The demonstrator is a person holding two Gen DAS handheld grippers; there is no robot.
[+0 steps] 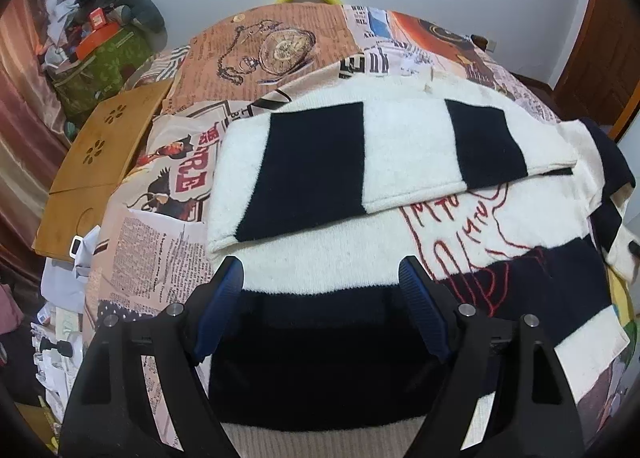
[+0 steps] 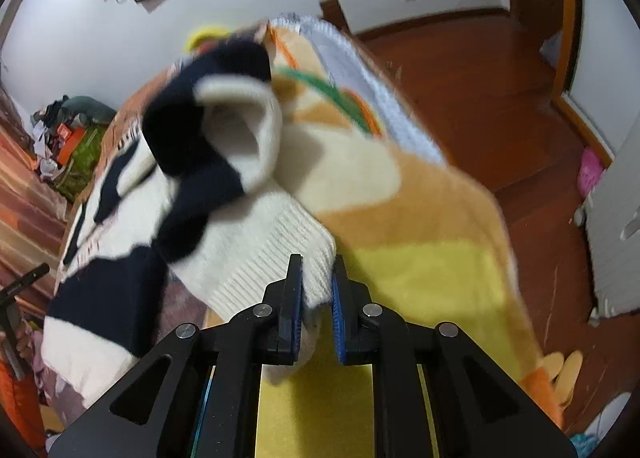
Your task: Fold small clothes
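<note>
**Right gripper lifts the second sleeve while the left waits over the hem**

The black-and-white striped sweater [image 1: 360, 258] lies flat on the bed [image 1: 272, 42], which carries a newspaper-print cover. One sleeve [image 1: 360, 154] is already folded across the chest, and its long axis runs from the left side of the bed toward the right side.

The left gripper [image 1: 320, 278] hovers over the lower part of the sweater body, near the front edge of the bed. Its fingers are spread wide and hold nothing; the dark stripe and the ribbed hem lie directly between and below them.

The right gripper [image 2: 316, 290] works at the right edge of the bed, above an orange and yellow blanket [image 2: 420, 250]. Its fingers pinch the ribbed white cuff [image 2: 288, 254] of the other sleeve, and this sleeve rises from the fingers up and to the left, back toward the sweater body. The picture is blurred here, so the gripper is probably moving.

I judge that the next move is to carry this cuff across the chest, toward the left side of the bed, parallel to the sleeve already folded. The right gripper does this alone; the left is nearer the hem and can press it if the body slides.
</note>
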